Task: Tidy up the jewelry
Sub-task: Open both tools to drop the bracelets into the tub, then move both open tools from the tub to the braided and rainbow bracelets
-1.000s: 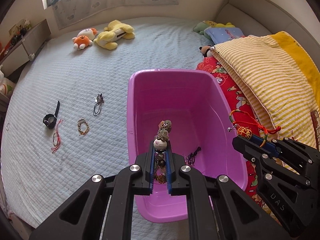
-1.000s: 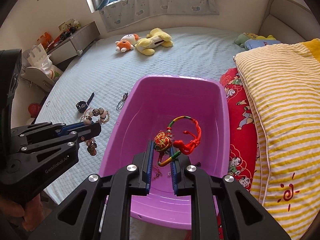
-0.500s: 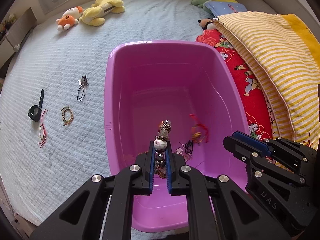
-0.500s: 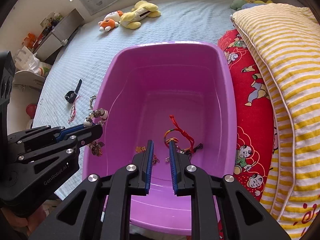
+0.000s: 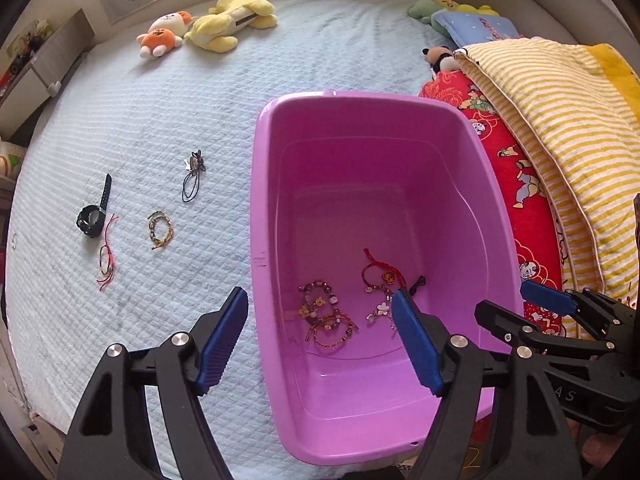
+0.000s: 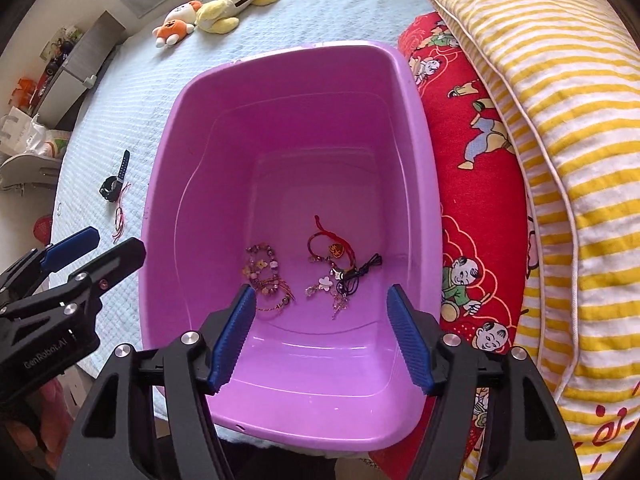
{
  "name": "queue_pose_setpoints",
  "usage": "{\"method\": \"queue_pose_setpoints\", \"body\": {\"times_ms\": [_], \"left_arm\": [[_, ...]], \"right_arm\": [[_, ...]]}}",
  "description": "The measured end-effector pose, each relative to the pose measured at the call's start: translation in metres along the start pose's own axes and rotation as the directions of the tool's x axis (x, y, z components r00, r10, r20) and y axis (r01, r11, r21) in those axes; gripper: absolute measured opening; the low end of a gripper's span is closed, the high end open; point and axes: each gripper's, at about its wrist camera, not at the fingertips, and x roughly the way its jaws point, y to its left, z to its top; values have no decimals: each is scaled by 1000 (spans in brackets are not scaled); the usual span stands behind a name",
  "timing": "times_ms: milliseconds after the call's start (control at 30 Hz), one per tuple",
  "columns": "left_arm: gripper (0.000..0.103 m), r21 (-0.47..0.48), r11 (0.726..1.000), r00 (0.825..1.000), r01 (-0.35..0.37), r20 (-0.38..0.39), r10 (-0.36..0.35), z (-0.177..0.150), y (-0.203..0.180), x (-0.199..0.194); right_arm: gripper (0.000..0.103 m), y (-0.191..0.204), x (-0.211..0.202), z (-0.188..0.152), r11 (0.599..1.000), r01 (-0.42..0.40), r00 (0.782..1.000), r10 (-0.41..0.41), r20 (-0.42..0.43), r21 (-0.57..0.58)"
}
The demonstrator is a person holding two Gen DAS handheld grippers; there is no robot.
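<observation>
On the pale blue quilted bed (image 5: pixel 132 128), far to the left of the left tool (image 5: pixel 320 328), lie four loose pieces. The black wrist watch (image 5: pixel 94 212) is the farthest left, and the thin red cord bracelet (image 5: pixel 107 258) lies just beside it. Then comes the braided gold and brown bracelet (image 5: pixel 161 230), and the dark cord necklace with a small pendant (image 5: pixel 193 176) is nearest to the tub.

The left tool is wide open and holds nothing. It hangs over the near left rim of the purple plastic tub (image 5: pixel 256 200). Ahead of it, on the tub floor, rest the beaded bracelets (image 5: pixel 324 312) and the red knotted cord bracelet with a round charm (image 5: pixel 382 276).

The right tool (image 6: pixel 322 338) also stands wide open and empty, above the near end of the tub.

In my judgement a drop is finished, so the next move calls for the left tool to swing out left to the bed and close on one thin piece.

The left tool body reads "GenRobot.AI" in the right wrist view; the right tool shows only "AS".
</observation>
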Motion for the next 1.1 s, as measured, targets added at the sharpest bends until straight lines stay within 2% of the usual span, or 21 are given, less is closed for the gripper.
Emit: {"method": "queue_pose_setpoints", "body": {"times_ms": [633, 1100], "left_arm": [[75, -11, 1000, 999, -11, 41, 11, -17, 14, -28], [80, -93, 995, 996, -36, 77, 43, -48, 48, -59]], "right_arm": [[65, 10, -24, -27, 1000, -20, 1000, 20, 16, 2], [66, 50, -36, -47, 993, -69, 997, 70, 14, -100]]}}
